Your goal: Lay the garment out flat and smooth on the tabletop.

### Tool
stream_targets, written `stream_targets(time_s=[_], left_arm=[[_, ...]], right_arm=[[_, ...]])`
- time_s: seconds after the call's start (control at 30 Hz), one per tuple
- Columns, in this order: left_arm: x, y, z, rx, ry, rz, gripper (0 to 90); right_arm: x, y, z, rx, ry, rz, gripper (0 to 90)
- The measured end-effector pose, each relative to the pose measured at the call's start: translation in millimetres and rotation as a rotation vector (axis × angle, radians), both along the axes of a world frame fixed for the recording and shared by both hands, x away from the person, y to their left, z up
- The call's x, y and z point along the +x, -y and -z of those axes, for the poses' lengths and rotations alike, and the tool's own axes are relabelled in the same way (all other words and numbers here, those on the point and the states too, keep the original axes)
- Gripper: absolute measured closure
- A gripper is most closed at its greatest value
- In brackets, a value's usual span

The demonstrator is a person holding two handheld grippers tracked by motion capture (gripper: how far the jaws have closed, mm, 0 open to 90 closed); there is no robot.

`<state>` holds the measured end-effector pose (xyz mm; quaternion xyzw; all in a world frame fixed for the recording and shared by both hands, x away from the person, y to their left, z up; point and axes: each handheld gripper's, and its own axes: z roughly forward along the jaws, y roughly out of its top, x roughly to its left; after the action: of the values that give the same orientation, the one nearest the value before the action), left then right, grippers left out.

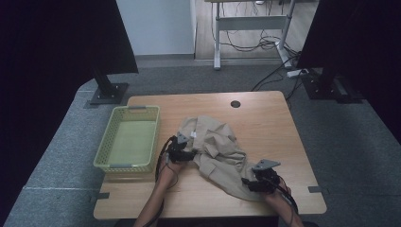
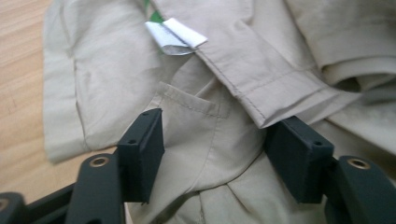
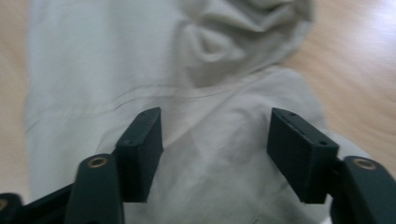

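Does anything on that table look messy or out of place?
Yes: the beige garment lies crumpled in a heap on the table, folds bunched and its white tag flipped out. The yellow basket beside it sits straight.

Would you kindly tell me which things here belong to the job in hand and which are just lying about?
In the job:
- beige garment
- left claw, open over it
- right claw, open over it

Lying about:
- green basket, beside the garment
- round grommet
- floor cables
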<state>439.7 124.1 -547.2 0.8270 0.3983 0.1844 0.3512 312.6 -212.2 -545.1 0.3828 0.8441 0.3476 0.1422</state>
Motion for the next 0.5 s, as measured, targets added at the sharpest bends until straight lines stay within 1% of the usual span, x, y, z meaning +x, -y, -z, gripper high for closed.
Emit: stream_targets(time_s=[0.07, 0.1, 0.13, 0.17, 0.2, 0.23, 0.27, 0.3, 0.33, 0.37, 0.4, 0.43, 0.47, 0.5], left_arm=[[1.6, 1.9, -3.4, 0.032, -0.004, 0.002, 28.8], [-0.3, 1.9, -7.9, 0.049, 0.007, -0.002, 26.7], [-0.3, 1.9, -7.9, 0.049, 0.007, -0.002, 24.6], [-3.8, 0.9, -14.1, 0.053, 0.024, -0.008, 24.6], [-12.4, -1.5, -26.9, 0.012, 0.042, -0.017, 23.2], [-12.4, -1.5, -26.9, 0.012, 0.042, -0.017, 20.2], [-24.7, -1.9, -40.8, -0.06, 0.041, -0.021, 18.2], [-24.7, -1.9, -40.8, -0.06, 0.041, -0.021, 16.6], [-31.0, 0.1, -45.4, -0.094, 0.03, -0.01, 16.6], [-38.9, 6.1, -47.7, -0.125, 0.014, 0.014, 12.7], [-43.7, 10.7, -47.5, -0.128, 0.007, 0.03, 12.7], [-51.2, 18.6, -45.0, -0.115, 0.002, 0.049, 11.5], [-51.2, 18.6, -45.0, -0.115, 0.002, 0.049, 11.3], [-62.9, 34.3, -30.7, -0.077, -0.014, 0.069, 9.7]], right_arm=[[-2.7, -4.1, -0.9, -0.012, -0.011, -0.017, 28.2], [-2.1, -5.2, -2.0, -0.017, -0.01, -0.013, 25.3], [-2.1, -5.2, -2.0, -0.017, -0.01, -0.013, 25.3], [-0.7, -5.0, -4.1, -0.009, 0.005, -0.005, 24.0], [2.1, -3.6, -7.6, 0.009, 0.022, 0.005, 23.2], [2.1, -3.6, -7.6, 0.009, 0.022, 0.005, 23.2], [17.3, 0.1, -22.8, 0.059, 0.07, 0.038, 18.9], [22.6, -0.3, -26.5, 0.068, 0.083, 0.044, 18.1], [22.6, -0.3, -26.5, 0.068, 0.083, 0.044, 18.1], [41.6, -5.3, -35.6, 0.079, 0.107, 0.05, 16.2], [41.6, -5.3, -35.6, 0.079, 0.107, 0.05, 16.2], [48.1, -8.3, -37.8, 0.084, 0.115, 0.052, 15.6], [48.1, -8.3, -37.8, 0.084, 0.115, 0.052, 15.6], [75.9, -22.0, -42.4, 0.085, 0.15, 0.058, 15.1]])
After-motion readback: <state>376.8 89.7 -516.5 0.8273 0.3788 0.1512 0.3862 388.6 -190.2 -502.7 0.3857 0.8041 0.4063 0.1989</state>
